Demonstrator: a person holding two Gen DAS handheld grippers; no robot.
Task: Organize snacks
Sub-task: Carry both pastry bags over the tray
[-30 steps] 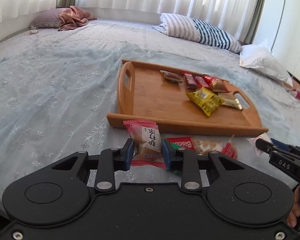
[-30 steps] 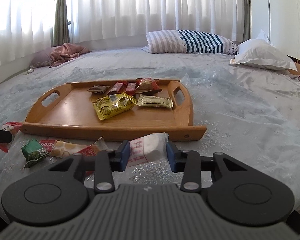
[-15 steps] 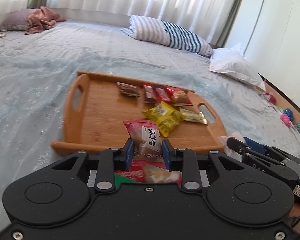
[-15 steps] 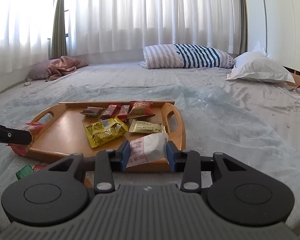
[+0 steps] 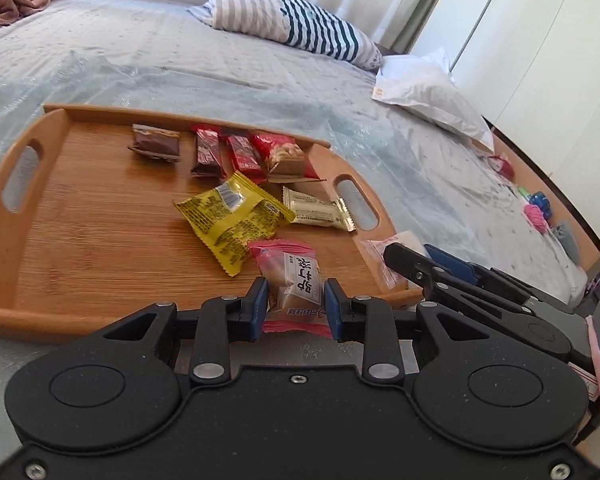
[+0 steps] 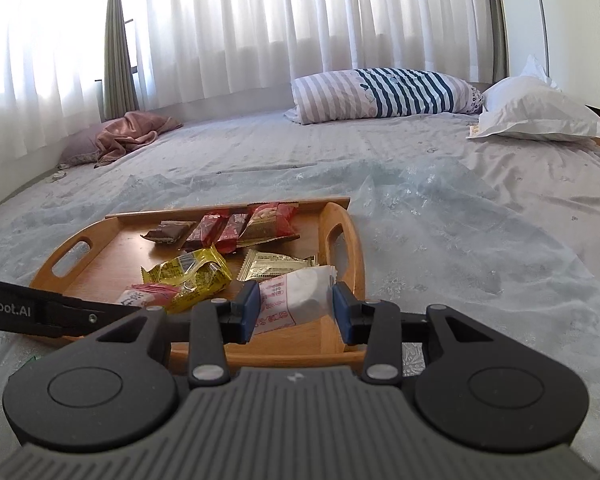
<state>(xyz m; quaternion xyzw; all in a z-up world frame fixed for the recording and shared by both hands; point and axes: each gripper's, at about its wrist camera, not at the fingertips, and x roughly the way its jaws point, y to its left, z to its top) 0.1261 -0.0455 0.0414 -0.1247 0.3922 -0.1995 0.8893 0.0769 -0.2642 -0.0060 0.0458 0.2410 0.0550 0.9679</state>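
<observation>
Blue rubber pads of the left gripper (image 5: 295, 300) pinch a pink-edged clear snack packet (image 5: 294, 280) with a beige cake inside, held over the near rim of the bamboo tray (image 5: 80, 248). Right gripper (image 6: 296, 306), same blue pads, has a white puffy packet with red print (image 6: 294, 298) between its jaws; the left pad touches it, but contact at the right pad can't be made out. That packet sits above the tray's right front corner. Left view shows the right gripper from the side, plus small pink and blue items (image 5: 536, 208) by the bed's wooden edge, unseen in the right view. Right view shows sheer white curtains (image 6: 300, 28) and a pink crumpled cloth (image 6: 128, 136). On the tray: yellow crinkly packet (image 5: 234, 220), cream flat foil packet (image 5: 320, 210), brown bar (image 5: 156, 144), dark red bar (image 5: 207, 152), red bar (image 5: 244, 156), red biscuit pack (image 5: 284, 156). Tray lies on clear plastic sheet (image 6: 440, 216) over grey bedspread. Striped pillow (image 6: 384, 94) behind.
</observation>
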